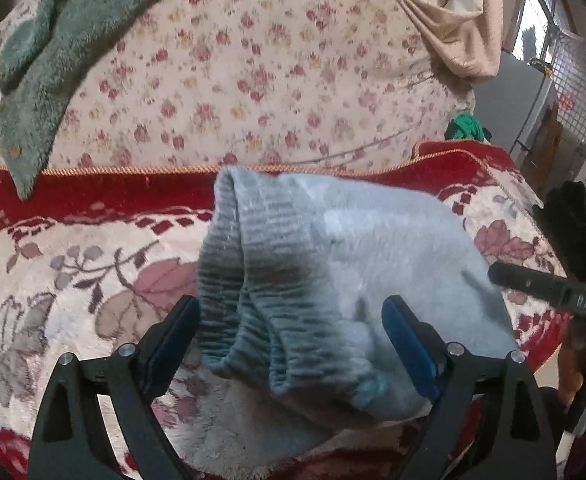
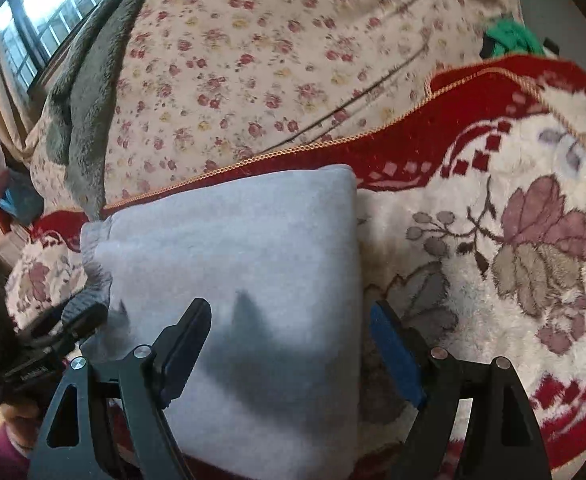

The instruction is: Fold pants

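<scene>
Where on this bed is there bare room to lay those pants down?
Bare blanket lies right of the pants, up to its red border. Bare floral sheet lies beyond, between the green towel and the beige cloth. It is crowded around both open grippers.

Bright barred window [image 2: 41,12]; beige curtain [image 1: 465,20]; floral bedspread [image 1: 253,60].

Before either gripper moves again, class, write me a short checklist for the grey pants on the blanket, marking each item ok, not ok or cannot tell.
1. Left gripper open around the ribbed waistband: ok.
2. Right gripper open over the grey pants: ok.
3. Pants folded into a compact block: ok.
4. Far folded edge straight: ok.
5. Waistband layers lined up: not ok, bunched.
6. Pants lie wholly on the red floral blanket: cannot tell.
</scene>
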Demonstrator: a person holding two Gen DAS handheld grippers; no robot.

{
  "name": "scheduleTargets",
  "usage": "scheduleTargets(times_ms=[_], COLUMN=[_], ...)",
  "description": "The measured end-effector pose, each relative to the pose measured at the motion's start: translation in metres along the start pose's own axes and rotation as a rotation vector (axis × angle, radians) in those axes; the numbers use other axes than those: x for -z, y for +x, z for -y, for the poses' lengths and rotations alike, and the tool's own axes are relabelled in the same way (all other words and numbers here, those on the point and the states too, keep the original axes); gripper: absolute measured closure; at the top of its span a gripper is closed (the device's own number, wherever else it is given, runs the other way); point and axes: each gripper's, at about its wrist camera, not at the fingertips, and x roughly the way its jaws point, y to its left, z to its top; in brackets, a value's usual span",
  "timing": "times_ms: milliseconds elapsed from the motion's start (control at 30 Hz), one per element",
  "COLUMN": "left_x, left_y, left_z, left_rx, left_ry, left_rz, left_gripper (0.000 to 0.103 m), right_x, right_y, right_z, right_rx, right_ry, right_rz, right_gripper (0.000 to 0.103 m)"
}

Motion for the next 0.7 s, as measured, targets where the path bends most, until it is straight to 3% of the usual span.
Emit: scheduleTargets(times_ms=[333,700], left_x=[-0.007,-0.006], left_y=[-0.015,-0.017], left_z=[0.018,0.036], left_rx=[-0.049,-0.095], left_ry=[0.016,0.047], left_rz=[0.056,0.076], left_gripper=[0.01,0.01], right_x=[0.018,0.026], right_y=[-0.015,-0.023], right_z=[-0.044,-0.051], right_rx=[0.084,0.117], right_ry=[-0.022,-0.016], right_rz=[0.107,0.141], right_gripper=[0.017,0.016])
